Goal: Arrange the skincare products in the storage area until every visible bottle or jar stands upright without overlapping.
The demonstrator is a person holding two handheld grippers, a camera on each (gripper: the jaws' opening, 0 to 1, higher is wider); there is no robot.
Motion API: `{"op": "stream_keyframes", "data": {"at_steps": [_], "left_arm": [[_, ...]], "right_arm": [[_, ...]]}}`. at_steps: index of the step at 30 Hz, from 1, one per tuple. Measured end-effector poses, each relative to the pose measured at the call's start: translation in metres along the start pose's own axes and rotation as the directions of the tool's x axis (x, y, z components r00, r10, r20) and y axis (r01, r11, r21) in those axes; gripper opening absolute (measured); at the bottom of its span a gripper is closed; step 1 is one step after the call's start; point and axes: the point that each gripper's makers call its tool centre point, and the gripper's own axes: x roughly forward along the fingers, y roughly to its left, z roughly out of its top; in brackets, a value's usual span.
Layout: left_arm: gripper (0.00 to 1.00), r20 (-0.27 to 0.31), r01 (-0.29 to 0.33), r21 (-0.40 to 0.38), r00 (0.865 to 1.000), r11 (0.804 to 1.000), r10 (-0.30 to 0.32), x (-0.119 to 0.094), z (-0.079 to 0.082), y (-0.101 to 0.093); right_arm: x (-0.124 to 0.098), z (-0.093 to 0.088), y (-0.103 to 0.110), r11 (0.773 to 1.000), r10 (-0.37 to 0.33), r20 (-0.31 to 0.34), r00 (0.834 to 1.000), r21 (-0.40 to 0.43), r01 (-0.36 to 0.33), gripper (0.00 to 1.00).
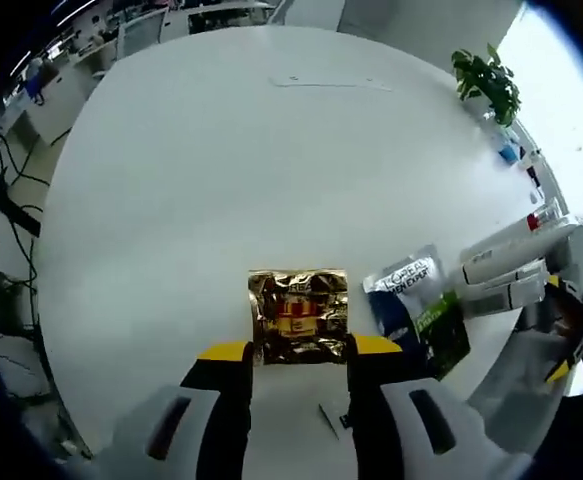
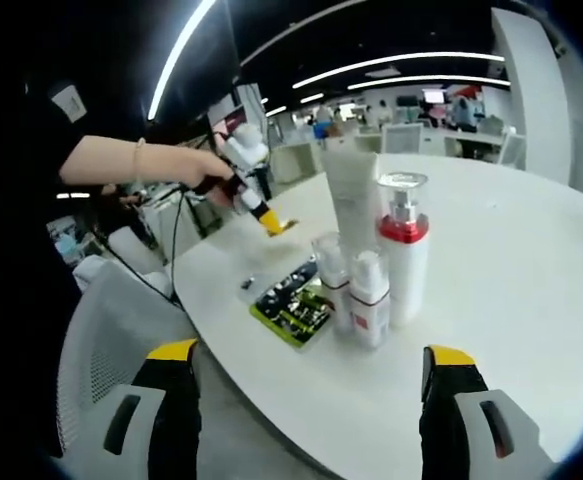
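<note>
Ahead of the left gripper [image 1: 299, 350], its yellow-tipped fingers [image 1: 226, 352] set narrowly apart, a crinkled gold foil sachet [image 1: 298, 314] lies flat on the round white table [image 1: 221, 170], its near edge between the tips; whether they grip it I cannot tell. Beside it lie dark blue-and-green sachets [image 1: 421, 310]. Right gripper [image 2: 309, 358] fingers spread wide, holding nothing; beyond them stand a white tube [image 2: 352, 196], a red-collared white pump bottle [image 2: 404, 258] and two small white bottles [image 2: 369, 298], upright and clustered.
</note>
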Motion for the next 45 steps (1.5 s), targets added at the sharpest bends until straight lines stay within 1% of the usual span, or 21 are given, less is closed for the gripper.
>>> {"op": "stream_keyframes", "data": {"at_steps": [2,4,7,11,12,17,20,22,29,36,40,45], "left_arm": [[0.36,-0.009,-0.006,-0.021,1.000,1.000,0.005,0.001,-0.006,-0.002],[0.35,-0.011,-0.017,-0.037,1.000,0.999,0.017,0.005,-0.008,-0.001],[0.35,-0.007,-0.008,-0.085,1.000,0.996,0.008,0.009,-0.012,-0.005],[0.34,-0.009,-0.011,-0.116,1.000,0.993,0.010,0.013,-0.016,-0.011],[0.34,-0.013,-0.014,-0.124,1.000,0.992,0.012,0.012,-0.021,-0.017],[0.35,-0.032,-0.028,-0.183,0.999,0.983,0.022,0.019,-0.029,-0.019],[0.34,-0.040,-0.033,-0.194,0.999,0.980,0.026,0.022,-0.033,-0.024],[0.34,-0.056,-0.049,-0.195,0.998,0.980,0.038,0.024,-0.035,-0.026],[0.33,-0.066,-0.049,-0.231,0.997,0.972,0.034,0.029,-0.036,-0.038],[0.31,-0.076,-0.070,-0.251,0.996,0.965,0.053,0.033,-0.034,-0.036],[0.31,-0.084,-0.082,-0.258,0.994,0.963,0.062,0.032,-0.034,-0.038],[0.33,-0.089,-0.078,-0.274,0.995,0.959,0.055,0.033,-0.034,-0.040]], "right_arm": [[0.000,0.000,0.000,1.000,0.002,0.002,1.000,-0.002,-0.002,0.96],[0.000,0.000,0.001,1.000,0.004,0.006,1.000,-0.003,-0.004,0.96],[-0.001,0.001,0.002,1.000,0.005,0.008,1.000,-0.007,-0.005,0.95],[-0.001,0.002,0.003,1.000,0.010,0.015,1.000,-0.007,-0.010,0.95],[-0.001,0.002,0.003,1.000,0.010,0.014,1.000,-0.008,-0.010,0.95],[-0.002,0.002,0.005,1.000,0.016,0.015,1.000,-0.011,-0.015,0.94],[-0.002,0.003,0.006,1.000,0.019,0.016,1.000,-0.012,-0.018,0.94],[-0.003,0.004,0.007,1.000,0.022,0.019,1.000,-0.011,-0.022,0.94],[-0.003,0.005,0.007,1.000,0.029,0.031,0.999,-0.008,-0.029,0.93],[-0.004,0.007,0.008,0.999,0.037,0.041,0.998,-0.003,-0.037,0.93],[-0.004,0.007,0.009,0.999,0.043,0.045,0.998,-0.006,-0.043,0.93],[-0.005,0.008,0.010,0.999,0.051,0.050,0.997,-0.004,-0.050,0.93]]}}
